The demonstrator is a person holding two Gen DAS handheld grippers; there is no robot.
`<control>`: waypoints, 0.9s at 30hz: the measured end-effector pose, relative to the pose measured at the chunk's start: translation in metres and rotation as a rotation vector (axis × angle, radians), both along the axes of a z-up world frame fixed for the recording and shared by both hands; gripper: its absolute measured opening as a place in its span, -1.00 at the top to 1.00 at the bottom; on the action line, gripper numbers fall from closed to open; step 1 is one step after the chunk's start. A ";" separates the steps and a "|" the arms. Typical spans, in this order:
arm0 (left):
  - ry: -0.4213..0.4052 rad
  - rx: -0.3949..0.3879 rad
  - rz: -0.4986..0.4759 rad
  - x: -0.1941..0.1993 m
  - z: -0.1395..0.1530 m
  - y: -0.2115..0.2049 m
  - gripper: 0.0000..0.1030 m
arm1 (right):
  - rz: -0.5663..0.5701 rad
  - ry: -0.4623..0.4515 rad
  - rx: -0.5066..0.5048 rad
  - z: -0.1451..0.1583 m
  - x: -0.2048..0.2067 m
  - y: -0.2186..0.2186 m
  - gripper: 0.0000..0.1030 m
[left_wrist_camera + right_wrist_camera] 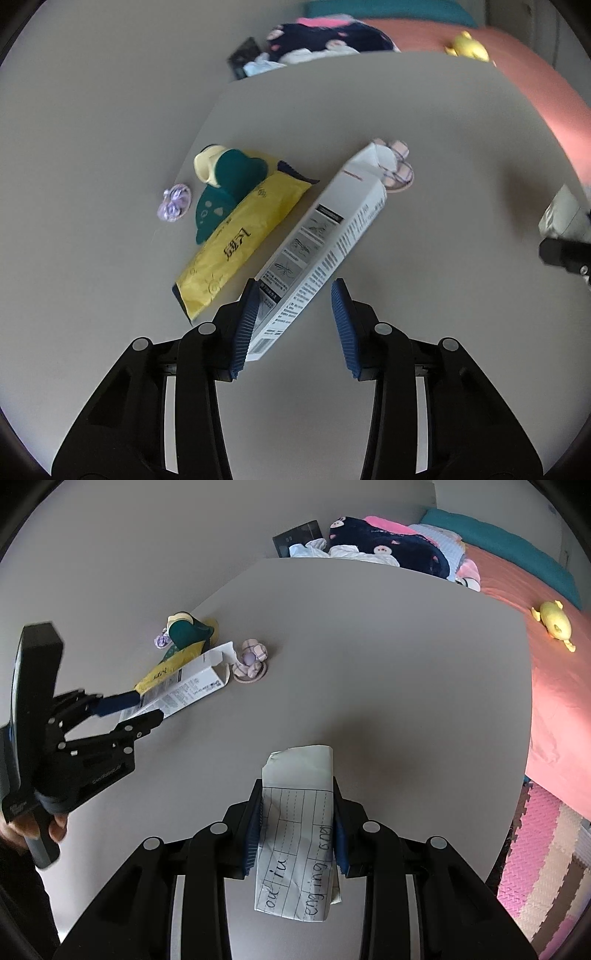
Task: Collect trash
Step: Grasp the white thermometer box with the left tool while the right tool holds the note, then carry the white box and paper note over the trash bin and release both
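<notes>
A long white printed carton point(325, 229) lies slantwise on the grey table point(424, 118). My left gripper point(295, 284) straddles its near end: the left pad point(245, 325) touches the carton, while a gap shows before the right pad point(343, 328). The right wrist view shows the same gripper point(136, 710) around that carton point(192, 688). My right gripper point(296, 782) is shut on a folded sheet of lined paper point(295, 834) with handwriting, held just above the table.
Beside the carton lie a yellow tissue pack point(236, 236), a teal and cream object point(229, 177), a purple hair tie point(173, 202) and a pink plaid scrunchie point(399, 170). Beyond the table are clothes point(388, 546), a salmon bed with a yellow toy point(554, 622) and foam mats point(535, 849).
</notes>
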State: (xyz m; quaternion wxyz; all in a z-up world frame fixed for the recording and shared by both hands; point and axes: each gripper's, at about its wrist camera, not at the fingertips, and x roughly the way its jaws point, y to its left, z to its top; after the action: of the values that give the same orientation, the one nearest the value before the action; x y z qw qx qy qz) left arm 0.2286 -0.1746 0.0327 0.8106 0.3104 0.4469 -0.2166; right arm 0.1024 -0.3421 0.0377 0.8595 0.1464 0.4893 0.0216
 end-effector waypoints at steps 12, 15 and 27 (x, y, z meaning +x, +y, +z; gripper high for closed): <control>0.076 -0.019 -0.039 0.034 -0.012 -0.013 0.22 | -0.014 0.000 0.007 -0.001 0.002 -0.011 0.34; 0.070 -0.054 0.030 0.034 -0.013 -0.008 0.34 | -0.013 -0.001 0.012 -0.002 0.001 -0.009 0.34; 0.020 -0.278 0.255 -0.044 0.020 0.016 0.42 | -0.022 -0.056 0.067 0.019 -0.030 -0.018 0.34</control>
State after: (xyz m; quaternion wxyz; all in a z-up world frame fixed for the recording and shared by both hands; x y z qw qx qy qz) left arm 0.1845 -0.1586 0.0530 0.8621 0.1340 0.4563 -0.1750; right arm 0.0726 -0.3596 0.0569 0.8677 0.1800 0.4621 0.0326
